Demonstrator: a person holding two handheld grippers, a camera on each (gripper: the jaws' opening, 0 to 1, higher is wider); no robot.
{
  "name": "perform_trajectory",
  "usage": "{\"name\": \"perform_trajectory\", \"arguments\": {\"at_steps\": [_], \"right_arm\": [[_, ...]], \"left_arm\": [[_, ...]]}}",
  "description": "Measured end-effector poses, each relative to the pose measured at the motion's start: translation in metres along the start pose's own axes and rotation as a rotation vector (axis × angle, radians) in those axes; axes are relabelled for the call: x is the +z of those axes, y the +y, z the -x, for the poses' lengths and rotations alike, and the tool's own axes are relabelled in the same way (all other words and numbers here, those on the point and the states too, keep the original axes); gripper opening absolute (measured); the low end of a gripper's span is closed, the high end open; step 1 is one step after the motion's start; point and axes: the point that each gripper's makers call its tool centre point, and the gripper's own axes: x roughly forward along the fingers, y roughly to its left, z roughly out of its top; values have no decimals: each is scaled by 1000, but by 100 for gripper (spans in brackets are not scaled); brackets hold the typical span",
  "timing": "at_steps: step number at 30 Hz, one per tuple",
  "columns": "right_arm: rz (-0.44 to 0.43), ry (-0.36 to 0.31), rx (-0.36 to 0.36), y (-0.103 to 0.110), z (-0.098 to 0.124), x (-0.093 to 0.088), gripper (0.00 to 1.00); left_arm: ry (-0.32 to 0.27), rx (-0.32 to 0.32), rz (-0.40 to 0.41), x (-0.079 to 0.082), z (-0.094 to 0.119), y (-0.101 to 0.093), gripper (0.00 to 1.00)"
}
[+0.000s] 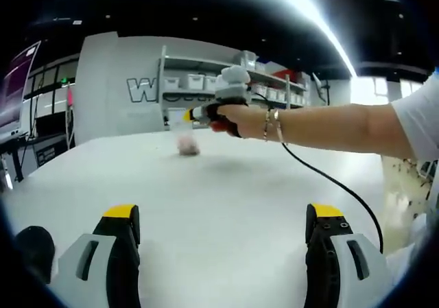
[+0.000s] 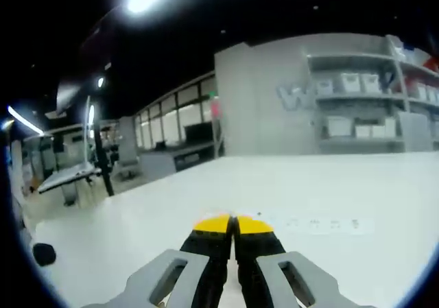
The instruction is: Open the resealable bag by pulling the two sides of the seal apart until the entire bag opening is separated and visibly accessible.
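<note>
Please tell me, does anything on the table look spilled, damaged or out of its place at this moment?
Nothing stands out. The white table looks clean, with no spill. A small pinkish thing lies on it far from the left gripper, below the right gripper, but it is too blurred to judge its state. The shelves look orderly.

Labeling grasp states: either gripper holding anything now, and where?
No. Left gripper open over bare table; right gripper shut on nothing. Small pinkish object lies untouched.
</note>
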Motion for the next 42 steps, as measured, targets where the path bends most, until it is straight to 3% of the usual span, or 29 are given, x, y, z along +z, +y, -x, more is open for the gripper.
{"name": "perform_trajectory", "arguments": {"at_steps": [17,26,42], "right_arm": [[23,79,67,25,-5,-41,0],[117,130,104,44,1,-63,0],[159,152,131,58,12,-75,5]], "left_arm": [[2,2,-8,-3,2,-3,99],[14,5,-5,-7,4,-1,99],[14,14,-14,-4,8,0,99]]}}
